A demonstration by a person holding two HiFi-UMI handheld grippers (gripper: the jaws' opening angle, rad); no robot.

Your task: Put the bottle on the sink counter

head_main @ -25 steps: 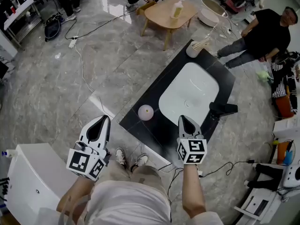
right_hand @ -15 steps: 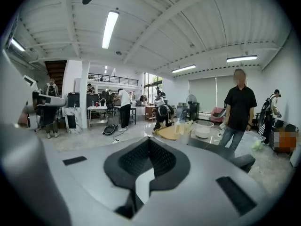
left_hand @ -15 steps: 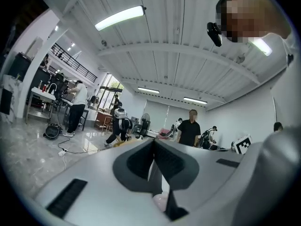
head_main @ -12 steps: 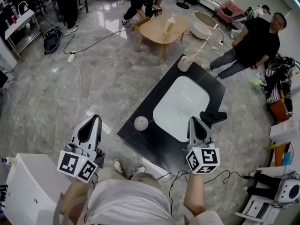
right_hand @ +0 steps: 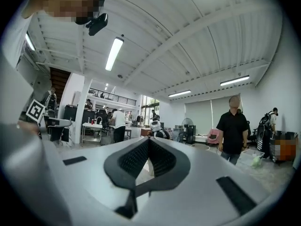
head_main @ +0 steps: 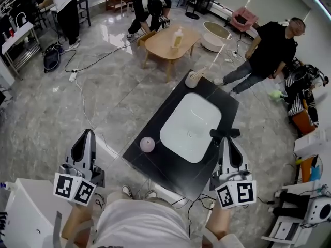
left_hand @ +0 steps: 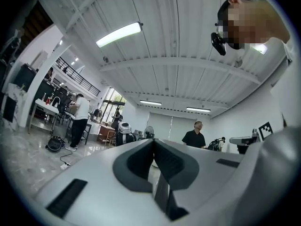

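At the lower left a white cabinet (head_main: 28, 205) stands on the grey marble floor (head_main: 46, 118). Just right of it the left gripper (head_main: 88, 133) is held above the floor and points forward. Its jaws are pressed together with nothing between them, as the left gripper view shows.

Ahead and to the right lies the sink counter, a black tabletop (head_main: 170, 99) set at a slant. A pale pink ball (head_main: 147, 144) rests near its left corner, just beside the white basin (head_main: 190, 128) sunk in the middle. At the far corner stands a cup of sticks (head_main: 192, 79).

The bottle (head_main: 177, 37), pale with a pump top, is upright on a low wooden tabletop (head_main: 160, 44) beyond the counter's far end. It is well apart from both grippers.

A black faucet (head_main: 225, 133) sits at the basin's right edge. The right gripper (head_main: 226, 140) is held over the counter's near right side, its tip close to the faucet in the head view. Its jaws are closed tight on nothing.

Farther right a person in black clothes (head_main: 269, 48) leans forward near the counter's far end.
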